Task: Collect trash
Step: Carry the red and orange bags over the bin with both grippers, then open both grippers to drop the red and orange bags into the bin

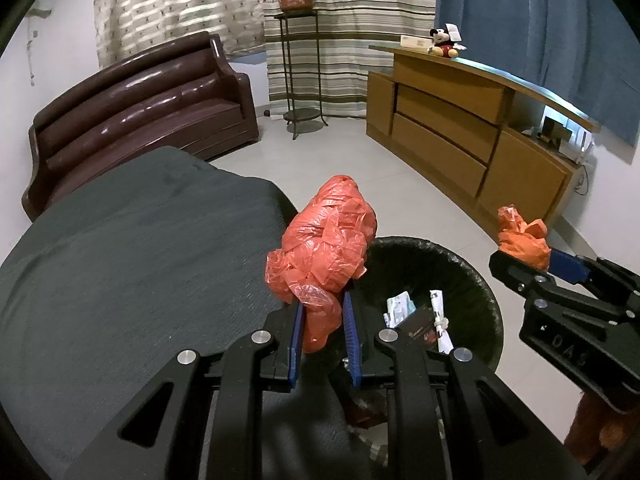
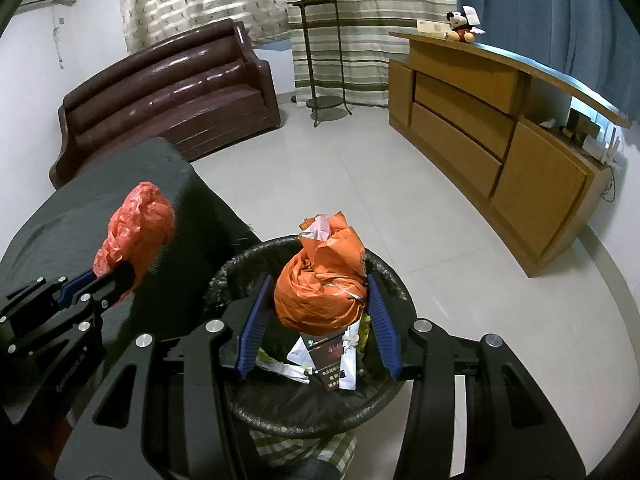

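**Two bags ready to drop**

The left gripper (image 1: 320,320) has its fingers squeezed tight on a crumpled red bag (image 1: 326,240), beside the bin (image 1: 472,276). The right gripper (image 2: 316,312) pinches an orange bag (image 2: 320,292), fingers partly open, right over the bin. Let the orange one go first, then bring the red one over the hole.

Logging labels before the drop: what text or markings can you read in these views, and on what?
"DAS": embossed on the right gripper body, left wrist view.
Dark packet in the bin: print too small to read.
Left gripper body: lettering too blurred.
Box on the cabinet: unreadable.
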`<action>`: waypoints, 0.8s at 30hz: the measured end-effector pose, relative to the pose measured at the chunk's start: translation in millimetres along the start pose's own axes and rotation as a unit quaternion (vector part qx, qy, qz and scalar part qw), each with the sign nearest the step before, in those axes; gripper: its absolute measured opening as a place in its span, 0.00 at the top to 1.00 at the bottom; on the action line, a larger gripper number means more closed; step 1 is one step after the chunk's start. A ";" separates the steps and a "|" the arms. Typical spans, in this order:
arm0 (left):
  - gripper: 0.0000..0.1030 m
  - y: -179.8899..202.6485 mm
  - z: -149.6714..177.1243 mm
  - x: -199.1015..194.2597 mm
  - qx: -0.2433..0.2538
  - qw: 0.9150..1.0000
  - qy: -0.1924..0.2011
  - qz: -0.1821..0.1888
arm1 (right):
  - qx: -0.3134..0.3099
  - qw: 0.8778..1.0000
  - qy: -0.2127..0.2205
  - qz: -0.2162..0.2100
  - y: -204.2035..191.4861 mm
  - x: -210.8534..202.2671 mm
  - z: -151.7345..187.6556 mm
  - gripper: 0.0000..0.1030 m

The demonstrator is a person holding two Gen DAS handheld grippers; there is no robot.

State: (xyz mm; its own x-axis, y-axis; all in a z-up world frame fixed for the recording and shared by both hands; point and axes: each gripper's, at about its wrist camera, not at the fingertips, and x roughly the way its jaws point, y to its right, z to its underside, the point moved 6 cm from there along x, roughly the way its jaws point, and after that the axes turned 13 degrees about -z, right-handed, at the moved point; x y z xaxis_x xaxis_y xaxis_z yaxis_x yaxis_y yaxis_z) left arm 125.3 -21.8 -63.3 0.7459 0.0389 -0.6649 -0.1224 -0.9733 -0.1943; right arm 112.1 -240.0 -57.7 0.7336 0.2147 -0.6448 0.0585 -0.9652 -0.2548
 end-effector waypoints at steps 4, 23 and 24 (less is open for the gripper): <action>0.82 3.3 -4.2 5.9 0.002 1.000 -0.001 0.000 | 0.003 1.000 -0.001 0.002 3.1 4.6 -2.3 0.55; 0.50 4.8 -8.2 14.3 0.002 1.000 -0.008 0.005 | 0.022 1.000 -0.001 0.011 14.9 15.7 -1.4 0.43; 0.49 4.6 -8.6 14.7 0.001 1.000 -0.008 0.005 | 0.023 1.000 -0.001 0.012 15.4 15.5 -1.0 0.43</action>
State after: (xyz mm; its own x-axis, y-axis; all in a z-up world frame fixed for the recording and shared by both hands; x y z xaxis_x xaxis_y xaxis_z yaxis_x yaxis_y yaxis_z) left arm 141.4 -27.7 -67.7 0.7346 0.0326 -0.6777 -0.1306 -0.9734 -0.1884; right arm 125.0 -251.6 -70.9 0.7337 0.1919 -0.6518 0.0093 -0.9620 -0.2728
